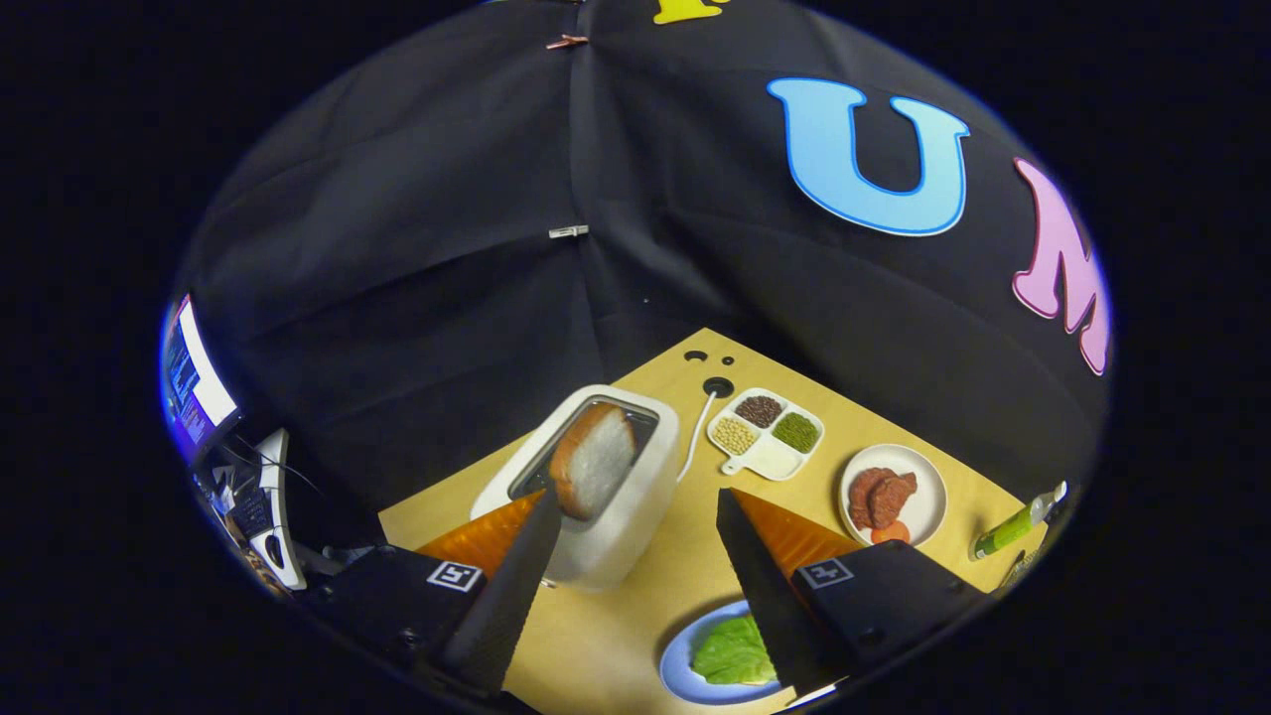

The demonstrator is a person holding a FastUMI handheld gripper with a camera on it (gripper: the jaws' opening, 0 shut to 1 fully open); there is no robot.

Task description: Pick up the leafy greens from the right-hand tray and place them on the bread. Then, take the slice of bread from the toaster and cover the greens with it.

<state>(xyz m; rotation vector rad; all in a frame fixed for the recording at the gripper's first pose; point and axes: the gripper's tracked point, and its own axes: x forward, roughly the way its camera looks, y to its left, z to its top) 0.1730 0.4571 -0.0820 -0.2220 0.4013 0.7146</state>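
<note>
A slice of bread [596, 459] stands tilted in the slot of a white toaster [611, 544] just ahead of my fingers. My gripper [637, 497] is open wide above the toaster. The left fingertip [548, 506] sits at the slice's lower left edge, and the right fingertip [730, 506] is well clear of it. Below the right finger, a blue plate [677, 667] holds the leafy greens [730, 650], with a thin tan edge of bread showing under them. The right finger hides part of that plate.
On the wooden table [626, 636] beyond the toaster is a white divided dish [767, 452] of beans and seeds. To its right are a white plate [923, 501] with meat and an orange slice, and a green bottle [1011, 528]. A monitor [194, 382] stands at the far left.
</note>
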